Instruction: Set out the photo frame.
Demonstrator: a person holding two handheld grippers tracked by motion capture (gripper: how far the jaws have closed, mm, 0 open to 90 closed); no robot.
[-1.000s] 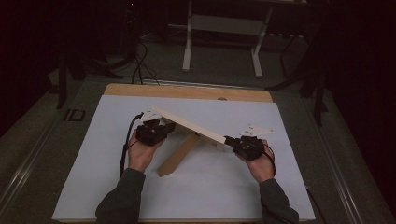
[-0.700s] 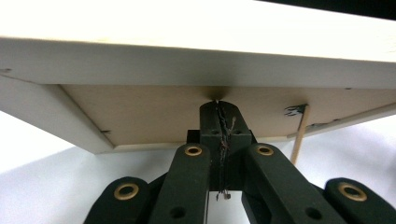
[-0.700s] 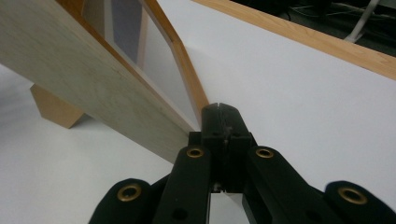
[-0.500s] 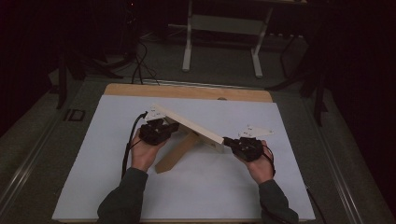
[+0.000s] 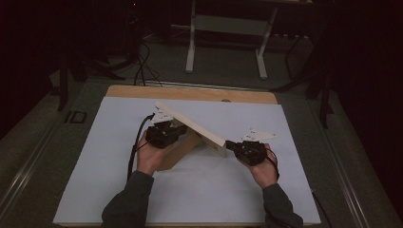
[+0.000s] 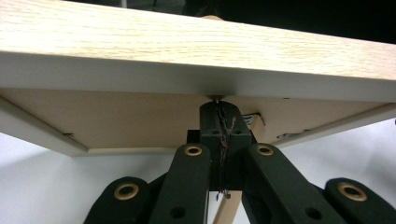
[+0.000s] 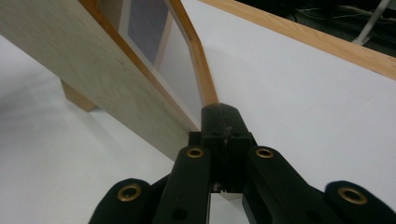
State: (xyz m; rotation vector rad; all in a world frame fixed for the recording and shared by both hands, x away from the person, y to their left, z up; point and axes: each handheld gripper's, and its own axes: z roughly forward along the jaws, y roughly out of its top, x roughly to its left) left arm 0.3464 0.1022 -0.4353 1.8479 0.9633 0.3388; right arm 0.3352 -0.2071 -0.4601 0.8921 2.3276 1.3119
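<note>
**A picture frame held up between two grippers**

The white table (image 5: 119, 190) fills the lower part of the high view. Across its centre a wooden frame (image 5: 190, 124) slants from upper left to lower right, raised on edge, its prop leg (image 5: 178, 153) reaching down to the sheet. The left gripper (image 5: 164, 133) sits at the frame's upper-left end, jaws pressed together under its edge; whether they pinch anything I can't quite tell. The right gripper (image 5: 233, 145) is clamped thin at the lower-right corner. I'd judge they're standing it up; next comes settling it gently onto the leg.
</note>
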